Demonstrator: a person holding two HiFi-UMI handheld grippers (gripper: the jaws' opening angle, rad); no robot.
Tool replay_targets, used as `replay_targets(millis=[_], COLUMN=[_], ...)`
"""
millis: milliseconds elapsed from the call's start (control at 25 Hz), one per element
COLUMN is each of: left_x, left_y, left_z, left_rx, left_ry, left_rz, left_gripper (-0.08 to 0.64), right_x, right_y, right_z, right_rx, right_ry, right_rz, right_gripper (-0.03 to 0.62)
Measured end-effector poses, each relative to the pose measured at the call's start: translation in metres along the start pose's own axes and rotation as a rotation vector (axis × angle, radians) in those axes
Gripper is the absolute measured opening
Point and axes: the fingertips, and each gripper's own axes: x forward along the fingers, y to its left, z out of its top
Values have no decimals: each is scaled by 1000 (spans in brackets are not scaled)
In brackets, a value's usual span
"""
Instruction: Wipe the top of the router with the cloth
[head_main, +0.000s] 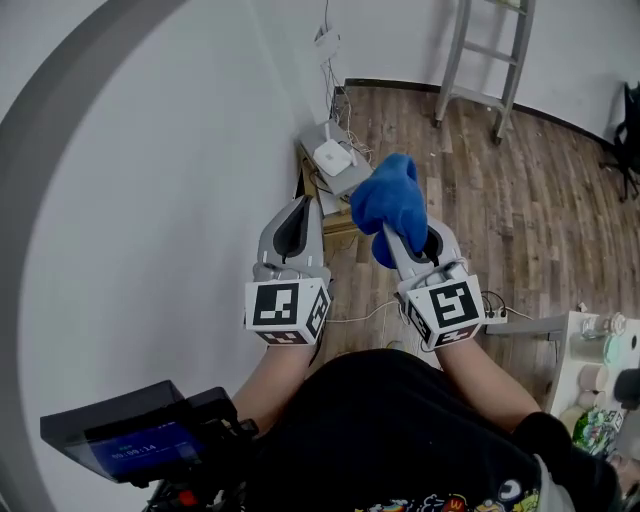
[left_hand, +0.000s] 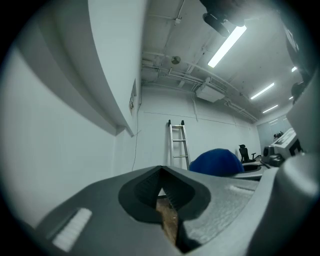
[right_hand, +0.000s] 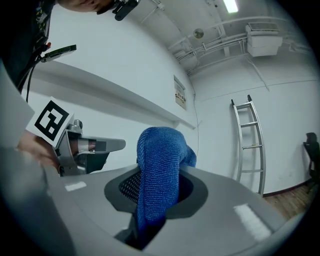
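Observation:
The white router (head_main: 333, 157) lies on a grey box on a small wooden stand (head_main: 338, 222) against the wall, ahead of both grippers. My right gripper (head_main: 397, 238) is shut on the blue cloth (head_main: 390, 200), which bunches up above its jaws just short of the router. The right gripper view shows the cloth (right_hand: 160, 165) pinched between the jaws of that gripper (right_hand: 157, 197). My left gripper (head_main: 303, 204) hovers beside it at the left, near the wall. Its jaws (left_hand: 162, 192) are shut with nothing in them. The cloth (left_hand: 216, 161) shows at the right of the left gripper view.
A white wall runs along the left. An aluminium ladder (head_main: 487, 60) leans at the back right. Cables and a power strip (head_main: 492, 312) lie on the wood floor. A white shelf unit (head_main: 575, 345) with small items stands at the right. A blue-screened device (head_main: 130, 435) sits bottom left.

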Motion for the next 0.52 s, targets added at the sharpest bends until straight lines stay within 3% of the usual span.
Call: replay_targets(millis=[320,520], left_x=[-27,-17], left_y=[4,16], left_z=[10,-3], left_rx=[-21,-41], left_ry=[-14,-12], left_rz=[23,11], left_gripper=[0,0], right_x=[-15,-1], right_y=[27,33], right_z=[17,4], right_rx=[-30,-31], right_ry=[-12,8], right_rz=[29,32], right_gripper=[107,107])
